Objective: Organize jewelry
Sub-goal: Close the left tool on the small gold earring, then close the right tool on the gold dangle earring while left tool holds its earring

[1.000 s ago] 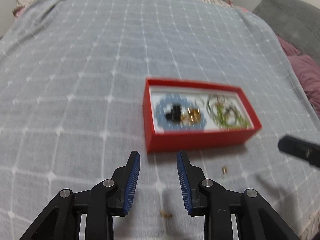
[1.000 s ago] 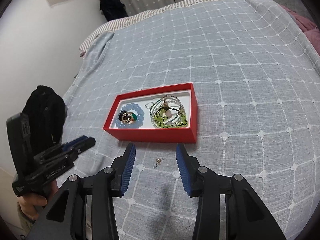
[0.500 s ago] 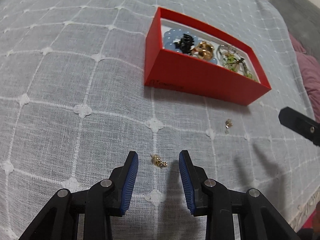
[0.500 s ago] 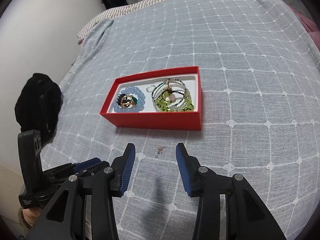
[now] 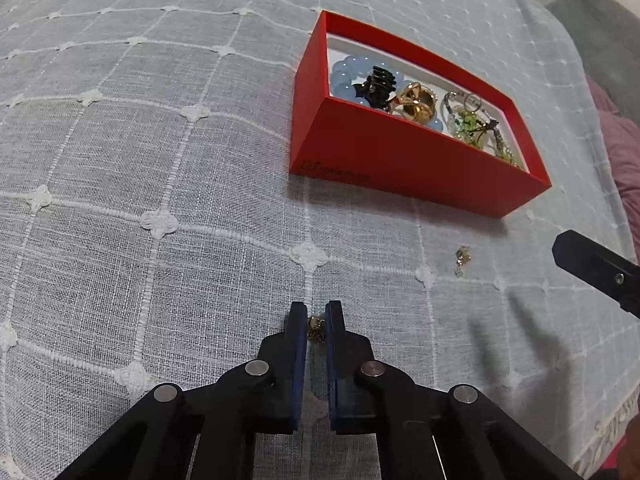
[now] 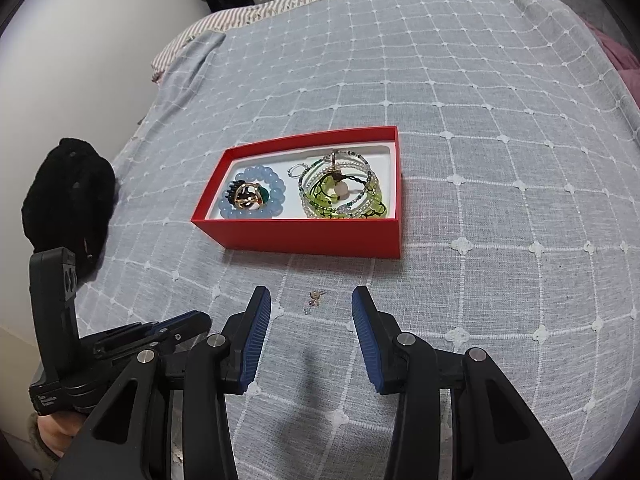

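A red box [image 5: 404,168] [image 6: 304,236] sits on the grey checked bedspread. It holds a blue bead bracelet [image 6: 260,196], a gold ring [image 5: 416,104], a black clip and green beaded bracelets [image 6: 340,192]. My left gripper [image 5: 316,322] is down on the cloth with its jaws closed on a small gold earring [image 5: 316,328]. A second small earring [image 5: 462,260] [image 6: 314,300] lies loose on the cloth in front of the box. My right gripper [image 6: 310,304] is open, with that earring between its fingertips.
A black garment [image 6: 68,196] lies at the bed's left edge. The left gripper's body [image 6: 120,344] sits low left in the right wrist view. Pink and grey pillows [image 5: 616,120] lie to the right. The bed's front edge is close.
My left gripper dropped toward the cloth and its jaws closed around the small gold earring. My right gripper moved a little closer to the second earring and stayed open.
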`<state>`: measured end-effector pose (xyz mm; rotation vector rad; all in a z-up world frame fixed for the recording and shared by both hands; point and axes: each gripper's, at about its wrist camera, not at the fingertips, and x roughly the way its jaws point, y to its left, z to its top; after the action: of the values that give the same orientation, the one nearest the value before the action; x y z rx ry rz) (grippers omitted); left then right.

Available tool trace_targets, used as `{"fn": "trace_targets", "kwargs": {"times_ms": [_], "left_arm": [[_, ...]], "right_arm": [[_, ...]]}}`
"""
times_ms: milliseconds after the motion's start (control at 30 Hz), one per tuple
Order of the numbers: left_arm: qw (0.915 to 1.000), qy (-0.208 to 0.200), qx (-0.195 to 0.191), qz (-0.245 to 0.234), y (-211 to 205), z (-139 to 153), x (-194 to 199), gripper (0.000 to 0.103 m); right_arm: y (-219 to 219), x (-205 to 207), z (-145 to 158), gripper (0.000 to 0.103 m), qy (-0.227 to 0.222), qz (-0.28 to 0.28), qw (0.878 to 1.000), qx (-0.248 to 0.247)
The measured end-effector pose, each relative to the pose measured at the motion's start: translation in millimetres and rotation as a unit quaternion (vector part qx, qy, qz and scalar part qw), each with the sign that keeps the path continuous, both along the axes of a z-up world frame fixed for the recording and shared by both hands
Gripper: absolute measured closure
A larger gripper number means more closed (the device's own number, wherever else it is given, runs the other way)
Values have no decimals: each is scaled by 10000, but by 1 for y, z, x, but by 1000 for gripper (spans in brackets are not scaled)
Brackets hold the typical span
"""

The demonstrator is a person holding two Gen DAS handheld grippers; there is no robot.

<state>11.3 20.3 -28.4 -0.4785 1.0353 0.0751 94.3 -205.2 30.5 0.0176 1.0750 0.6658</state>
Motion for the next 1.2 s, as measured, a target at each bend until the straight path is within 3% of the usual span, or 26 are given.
{"fn": "trace_targets", "kwargs": {"times_ms": [267, 567, 733, 1200], "left_arm": [[9999, -153, -13, 26, 5, 9, -1, 100], [9995, -281, -126, 122, 12, 15, -1, 100], [9990, -358, -197, 159, 16, 20, -2, 100], [9988, -413, -238, 129, 16, 24, -1, 100]], "right_arm": [[-3, 6, -6, 58, 127, -50, 9999, 69], [5, 19, -37, 58, 749, -15, 9971, 161], [16, 21, -44, 59, 728, 18, 9973, 60], [36, 19, -56, 82, 458, 4, 9985, -286]]}}
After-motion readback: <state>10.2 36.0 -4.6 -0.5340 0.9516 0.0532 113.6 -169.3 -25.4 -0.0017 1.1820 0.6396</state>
